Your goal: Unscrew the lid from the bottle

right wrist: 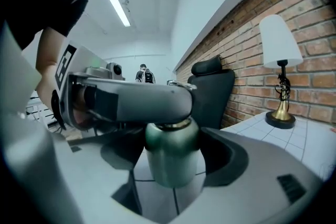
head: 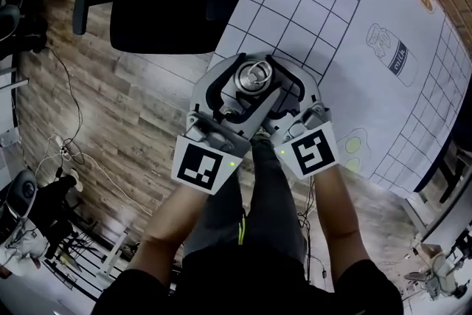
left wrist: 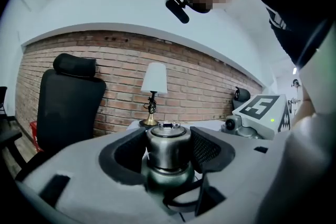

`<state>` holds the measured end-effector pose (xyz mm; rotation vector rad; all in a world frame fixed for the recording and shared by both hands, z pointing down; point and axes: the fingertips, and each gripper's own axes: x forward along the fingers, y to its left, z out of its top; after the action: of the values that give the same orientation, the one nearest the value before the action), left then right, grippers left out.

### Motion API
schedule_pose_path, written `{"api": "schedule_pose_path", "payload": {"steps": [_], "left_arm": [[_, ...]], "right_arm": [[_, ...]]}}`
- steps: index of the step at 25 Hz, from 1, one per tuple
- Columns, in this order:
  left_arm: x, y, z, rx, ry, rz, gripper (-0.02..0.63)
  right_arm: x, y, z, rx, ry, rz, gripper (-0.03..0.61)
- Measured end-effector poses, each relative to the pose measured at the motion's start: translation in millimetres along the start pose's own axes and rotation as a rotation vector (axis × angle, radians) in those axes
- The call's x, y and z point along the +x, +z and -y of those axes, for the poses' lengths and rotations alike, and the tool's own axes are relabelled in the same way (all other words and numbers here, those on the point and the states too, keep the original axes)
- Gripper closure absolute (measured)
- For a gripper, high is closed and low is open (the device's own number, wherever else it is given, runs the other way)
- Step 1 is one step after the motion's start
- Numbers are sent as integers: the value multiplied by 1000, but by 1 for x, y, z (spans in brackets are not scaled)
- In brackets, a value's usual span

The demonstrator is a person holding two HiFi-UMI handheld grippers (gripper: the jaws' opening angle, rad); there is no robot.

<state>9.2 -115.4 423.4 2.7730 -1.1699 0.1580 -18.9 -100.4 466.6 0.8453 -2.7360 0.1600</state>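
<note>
Unscrewing in hand, just over the near edge of the worktop (head: 346, 40).

Clamped on the steel lid (head: 254, 76) with the left hand-held gripper (left wrist: 167, 157), jaws fairly wide around it. Gripped round the green bottle (right wrist: 171, 165) with the right hand-held gripper (right wrist: 171, 150), lifted off the gridded sheet. Seemingly not yet free, with the lid seated on the neck. Next, most likely: brace the bottle firmly, roll the left wrist to turn the lid, regrip if out of travel, then lift clear once loose.
</note>
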Motion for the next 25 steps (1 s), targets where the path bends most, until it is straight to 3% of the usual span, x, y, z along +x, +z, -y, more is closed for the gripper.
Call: {"api": "schedule_pose_path", "payload": {"steps": [8, 9, 12, 15, 16, 20, 25], "left_arm": [[1, 0, 4, 14, -88, 9, 337], [0, 2, 6, 39, -117, 18, 253], [-4, 2, 9, 101, -240, 13, 235], [-7, 4, 4, -39, -370, 30, 236], [-7, 9, 3, -45, -417, 49, 236], [-3, 10, 18, 124, -626, 32, 236], [1, 10, 27, 172, -764, -4, 244]], "right_arm": [[0, 0, 0, 3, -5, 9, 255], [-1, 0, 0, 3, -3, 6, 255], [0, 0, -1, -2, 4, 2, 255], [-1, 1, 0, -6, 6, 7, 255], [-1, 1, 0, -5, 6, 9, 255], [0, 1, 0, -5, 11, 8, 255], [1, 2, 0, -5, 13, 10, 255]]}}
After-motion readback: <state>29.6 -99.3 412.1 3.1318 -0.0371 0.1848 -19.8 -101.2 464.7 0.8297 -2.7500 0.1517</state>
